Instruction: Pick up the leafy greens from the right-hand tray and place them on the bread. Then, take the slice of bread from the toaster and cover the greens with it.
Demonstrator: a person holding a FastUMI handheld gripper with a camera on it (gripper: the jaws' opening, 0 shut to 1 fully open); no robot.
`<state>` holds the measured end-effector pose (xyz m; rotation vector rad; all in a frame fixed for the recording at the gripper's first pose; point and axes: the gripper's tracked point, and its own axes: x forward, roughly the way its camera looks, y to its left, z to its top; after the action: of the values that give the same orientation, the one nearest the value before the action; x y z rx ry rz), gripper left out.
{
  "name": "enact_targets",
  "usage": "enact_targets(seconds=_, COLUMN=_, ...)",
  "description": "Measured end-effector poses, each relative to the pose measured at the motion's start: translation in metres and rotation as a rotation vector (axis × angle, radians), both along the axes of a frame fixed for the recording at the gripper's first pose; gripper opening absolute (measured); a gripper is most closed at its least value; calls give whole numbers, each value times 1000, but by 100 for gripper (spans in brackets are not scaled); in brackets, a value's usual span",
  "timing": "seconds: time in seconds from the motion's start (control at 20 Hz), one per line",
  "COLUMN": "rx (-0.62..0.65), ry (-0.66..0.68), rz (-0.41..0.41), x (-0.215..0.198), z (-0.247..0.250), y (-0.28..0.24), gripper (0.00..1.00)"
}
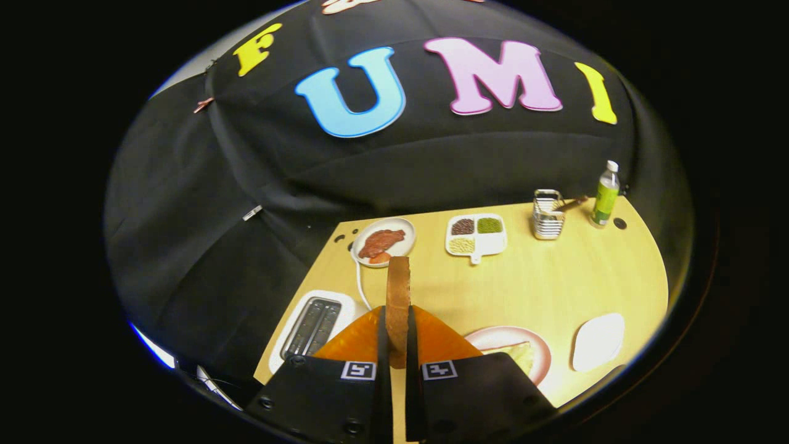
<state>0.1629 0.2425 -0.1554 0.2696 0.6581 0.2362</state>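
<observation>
The gripper (pixel 397 345) is clamped on the slice of bread (pixel 398 296), which stands on edge between its two fingers, held above the table (pixel 555 283). Just below and right of the fingers sits the pink plate (pixel 542 357) with the leafy greens (pixel 521 354) on it; releasing off-centre would likely leave the slice tilted on the rim or push the greens aside. The toaster (pixel 311 327) lies left of the fingers; its cord (pixel 359 280) could snag. Beyond stand a meat plate (pixel 383 242) and a divided dish (pixel 476 234).
</observation>
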Motion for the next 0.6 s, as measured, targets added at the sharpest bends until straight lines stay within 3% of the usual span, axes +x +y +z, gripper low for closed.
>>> enact_targets(seconds=0.25, rx=123, ry=131, rz=-69, x=-15, z=-53, y=-43, gripper=12)
enact_targets(seconds=0.6, rx=188, ry=242, rz=-153, x=-33, z=-121, y=-87, gripper=13)
